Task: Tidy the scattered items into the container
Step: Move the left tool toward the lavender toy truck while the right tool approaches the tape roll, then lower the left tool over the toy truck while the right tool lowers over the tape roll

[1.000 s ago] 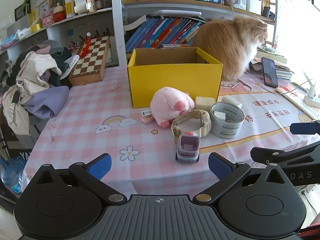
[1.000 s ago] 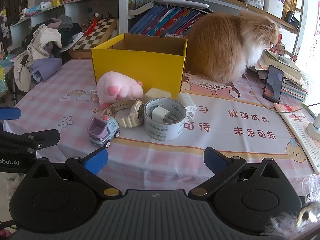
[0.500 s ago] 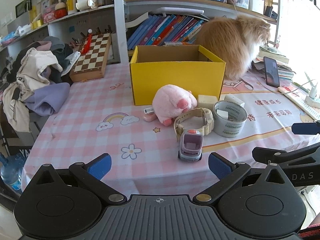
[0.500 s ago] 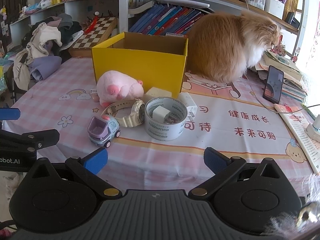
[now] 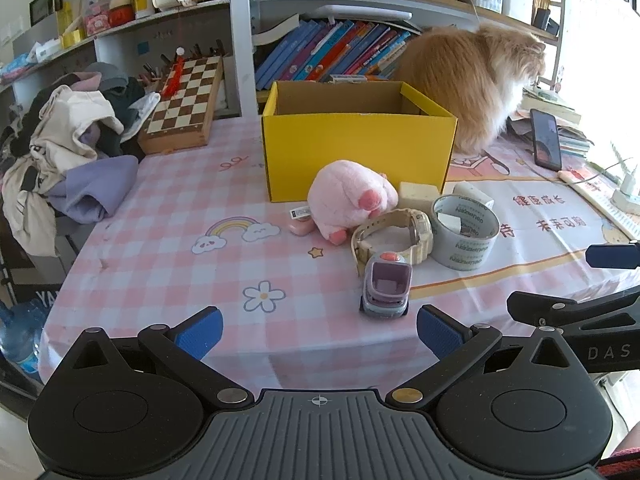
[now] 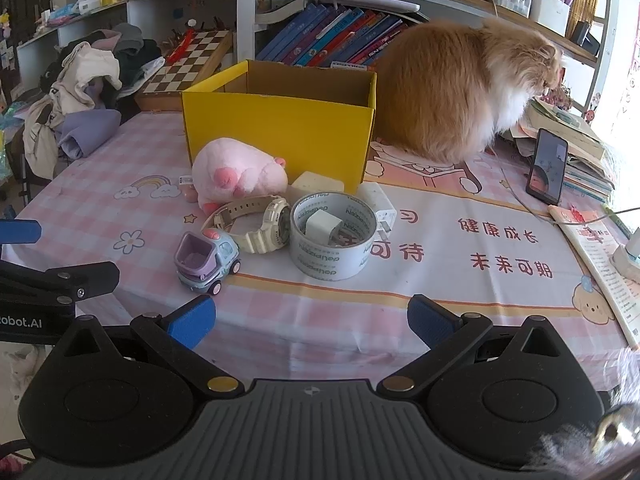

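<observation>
An open yellow box (image 5: 356,152) (image 6: 280,128) stands mid-table. In front of it lie a pink plush pig (image 5: 350,200) (image 6: 236,174), a cream wristwatch (image 5: 394,236) (image 6: 260,226), a roll of tape (image 5: 466,232) (image 6: 332,240) with a white charger (image 6: 322,226) inside, two white blocks (image 5: 418,194) (image 6: 378,204), a small pink item (image 5: 300,226) and a purple toy truck (image 5: 386,290) (image 6: 206,260). My left gripper (image 5: 318,332) is open and empty, just short of the truck. My right gripper (image 6: 312,320) is open and empty, near the table's front edge below the tape.
An orange cat (image 5: 476,84) (image 6: 460,88) sits right of the box. A phone (image 5: 545,145) (image 6: 548,172), books and a power strip (image 5: 624,200) lie at the right. A chessboard (image 5: 184,104) and a clothes pile (image 5: 68,152) are at the left.
Both grippers have edged slightly forward toward the items. Both stay open and nothing on the table has moved.
</observation>
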### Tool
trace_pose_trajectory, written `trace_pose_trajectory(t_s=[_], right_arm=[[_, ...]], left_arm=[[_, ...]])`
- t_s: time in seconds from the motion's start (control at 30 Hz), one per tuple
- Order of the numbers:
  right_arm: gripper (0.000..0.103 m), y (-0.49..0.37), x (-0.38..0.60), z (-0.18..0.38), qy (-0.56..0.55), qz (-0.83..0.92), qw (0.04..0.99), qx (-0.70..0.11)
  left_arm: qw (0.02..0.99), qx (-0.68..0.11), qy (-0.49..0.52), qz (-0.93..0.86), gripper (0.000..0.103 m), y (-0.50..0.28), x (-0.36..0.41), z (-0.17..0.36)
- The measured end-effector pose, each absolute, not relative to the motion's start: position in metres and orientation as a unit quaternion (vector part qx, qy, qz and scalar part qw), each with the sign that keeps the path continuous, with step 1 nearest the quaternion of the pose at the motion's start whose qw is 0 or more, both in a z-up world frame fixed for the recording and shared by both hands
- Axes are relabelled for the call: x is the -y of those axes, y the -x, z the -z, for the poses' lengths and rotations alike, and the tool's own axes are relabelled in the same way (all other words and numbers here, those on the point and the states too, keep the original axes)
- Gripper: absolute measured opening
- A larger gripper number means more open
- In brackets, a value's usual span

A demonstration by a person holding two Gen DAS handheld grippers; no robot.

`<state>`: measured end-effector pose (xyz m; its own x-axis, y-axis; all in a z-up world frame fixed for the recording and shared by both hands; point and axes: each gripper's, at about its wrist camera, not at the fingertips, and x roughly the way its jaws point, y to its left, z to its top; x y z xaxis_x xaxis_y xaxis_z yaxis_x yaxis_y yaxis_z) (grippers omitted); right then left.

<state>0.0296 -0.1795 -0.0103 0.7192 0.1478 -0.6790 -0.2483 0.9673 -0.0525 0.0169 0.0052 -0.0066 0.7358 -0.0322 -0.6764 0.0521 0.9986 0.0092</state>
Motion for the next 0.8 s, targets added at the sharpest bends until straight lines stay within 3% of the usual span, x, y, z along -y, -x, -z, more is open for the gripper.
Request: trace_pose_trajectory(t_s=[0.8], right_arm=[[0.103,-0.0316,0.1808,0.0092,0.072,-0.103,0.924,-0.361]], left_arm=[[0.930,-0.366,-0.018,0.023,0.103,-0.0185,-0.0020,0.0076]])
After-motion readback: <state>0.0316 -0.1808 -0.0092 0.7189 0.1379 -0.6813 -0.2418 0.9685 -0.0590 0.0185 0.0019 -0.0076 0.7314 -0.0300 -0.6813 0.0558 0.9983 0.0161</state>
